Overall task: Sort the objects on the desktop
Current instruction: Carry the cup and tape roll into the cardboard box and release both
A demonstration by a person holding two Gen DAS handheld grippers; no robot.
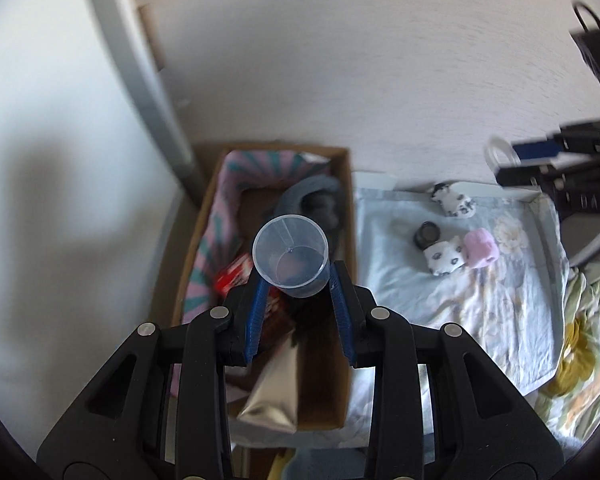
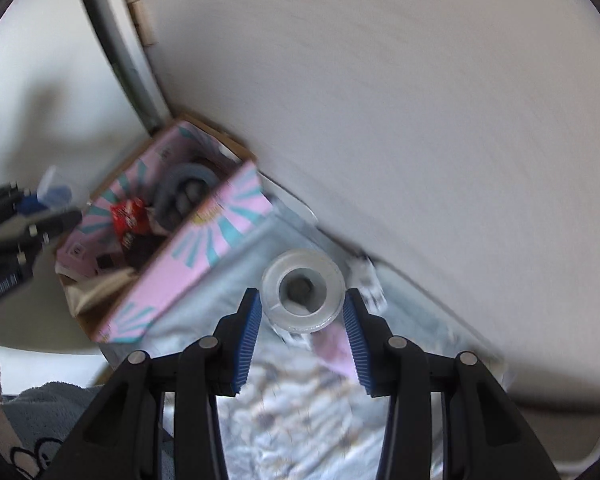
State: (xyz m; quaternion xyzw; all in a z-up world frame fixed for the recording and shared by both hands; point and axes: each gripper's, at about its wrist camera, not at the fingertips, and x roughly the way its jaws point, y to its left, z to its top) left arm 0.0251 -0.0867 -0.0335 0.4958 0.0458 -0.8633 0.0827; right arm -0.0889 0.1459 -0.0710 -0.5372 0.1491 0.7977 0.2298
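My left gripper point(image 1: 296, 280) is shut on a clear plastic cup point(image 1: 290, 256) and holds it upright above a pink and teal cardboard box point(image 1: 220, 216). The box holds a grey bundle point(image 1: 316, 194), a red packet point(image 1: 234, 274) and a silver pouch point(image 1: 276, 388). My right gripper point(image 2: 302, 308) is shut on a clear tape roll point(image 2: 303, 290) and holds it above a white tray point(image 2: 296, 200) lined with floral cloth. The left gripper and cup also show in the right wrist view point(image 2: 40, 208), left of the box point(image 2: 204, 256).
On the tray's cloth point(image 1: 440, 292) lie two white spotted sock rolls point(image 1: 444, 258), a pink roll point(image 1: 482, 248) and a small dark round lid point(image 1: 428, 234). The right gripper shows in the left wrist view point(image 1: 540, 160). A pale wall stands behind. A grey towel point(image 2: 48, 400) lies at lower left.
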